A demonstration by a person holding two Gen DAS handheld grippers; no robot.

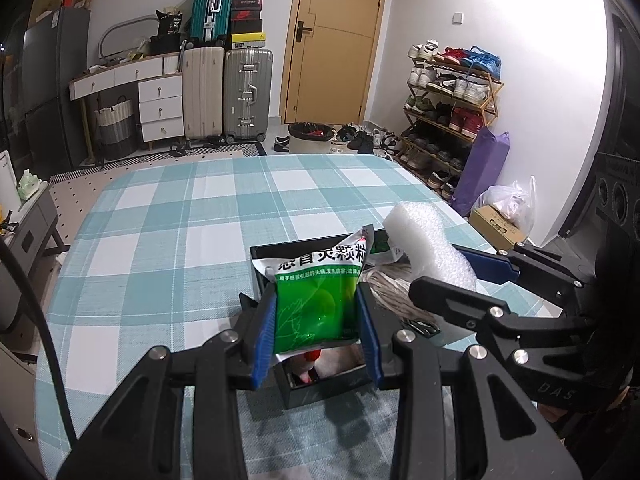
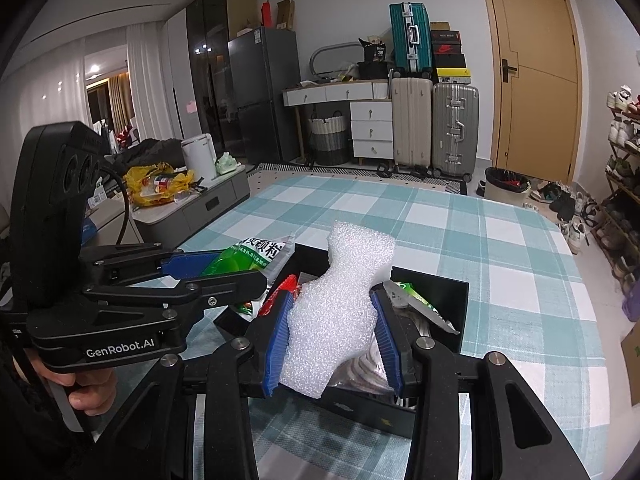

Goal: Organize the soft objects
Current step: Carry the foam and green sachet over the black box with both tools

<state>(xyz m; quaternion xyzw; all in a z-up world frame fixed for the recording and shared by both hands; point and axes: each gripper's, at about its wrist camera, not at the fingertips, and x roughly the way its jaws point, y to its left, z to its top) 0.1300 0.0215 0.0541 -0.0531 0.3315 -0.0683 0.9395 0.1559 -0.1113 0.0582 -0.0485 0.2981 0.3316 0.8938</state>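
Left gripper (image 1: 316,316) reaches forward over the near end of the black box (image 1: 320,390), its blue pads (image 1: 265,334) clamped on the lower part of a green sachet (image 1: 316,300), held upright with its printed white top tilting right. In the right wrist view a hand (image 2: 86,394) shows at the gripper's handle. The box sits on the checked tablecloth (image 1: 192,216); beneath the sachet, something red and white lies inside, too hidden to identify. Farther right in the box: a bundle of pale cord (image 1: 390,286) and another green packet (image 2: 416,302) by the far wall. Right gripper (image 2: 332,332) comes in from the right above the box, pads pinching a white foam piece (image 2: 332,312) at its waist, foam standing upright above the contents.
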